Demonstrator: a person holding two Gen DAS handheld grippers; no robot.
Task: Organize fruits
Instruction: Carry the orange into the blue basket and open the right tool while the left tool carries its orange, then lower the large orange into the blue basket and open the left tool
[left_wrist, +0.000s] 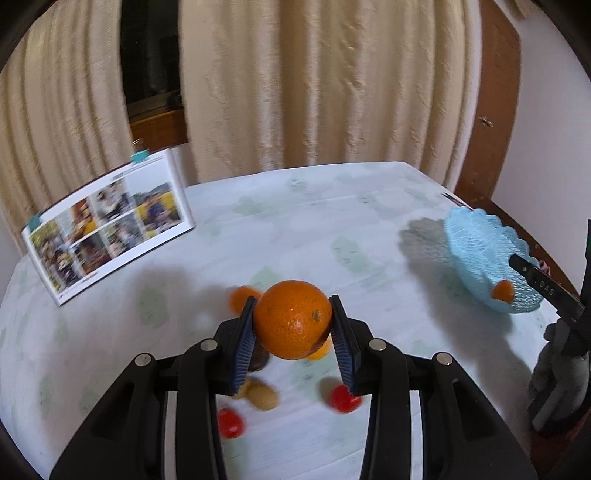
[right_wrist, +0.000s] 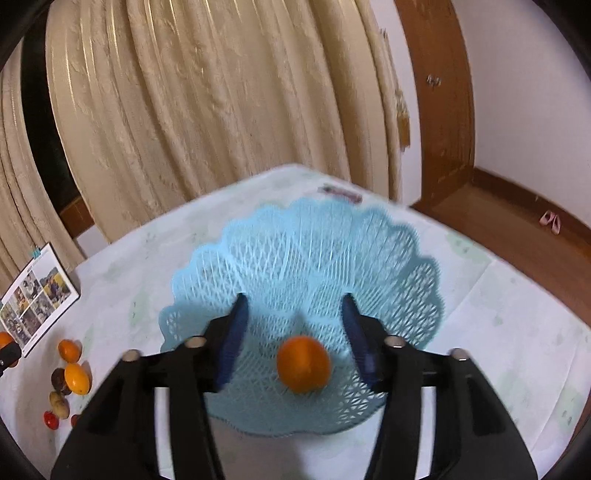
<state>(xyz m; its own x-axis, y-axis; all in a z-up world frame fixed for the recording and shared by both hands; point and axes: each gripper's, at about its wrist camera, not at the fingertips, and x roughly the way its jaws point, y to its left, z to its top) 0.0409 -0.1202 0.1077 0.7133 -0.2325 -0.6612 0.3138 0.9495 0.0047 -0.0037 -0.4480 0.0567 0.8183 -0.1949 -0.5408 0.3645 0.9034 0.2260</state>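
My left gripper (left_wrist: 293, 319) is shut on a large orange (left_wrist: 293, 319) and holds it above the white tablecloth. Below it lie loose fruits: a small orange (left_wrist: 240, 297), a yellow-orange fruit (left_wrist: 320, 352), a tan fruit (left_wrist: 263, 397) and two red ones (left_wrist: 229, 422) (left_wrist: 343, 398). My right gripper (right_wrist: 295, 334) is open above the light blue mesh basket (right_wrist: 306, 258). A small orange (right_wrist: 303, 363) lies in the basket between and below the fingers. The basket (left_wrist: 476, 243) also shows at the right in the left wrist view, with the small orange (left_wrist: 503, 291) in it.
A propped photo sheet (left_wrist: 107, 225) stands at the table's back left. Cream curtains (left_wrist: 314, 92) hang behind the table. The loose fruit cluster (right_wrist: 68, 373) lies left of the basket. The table edge and a wooden floor (right_wrist: 517, 236) are to the right.
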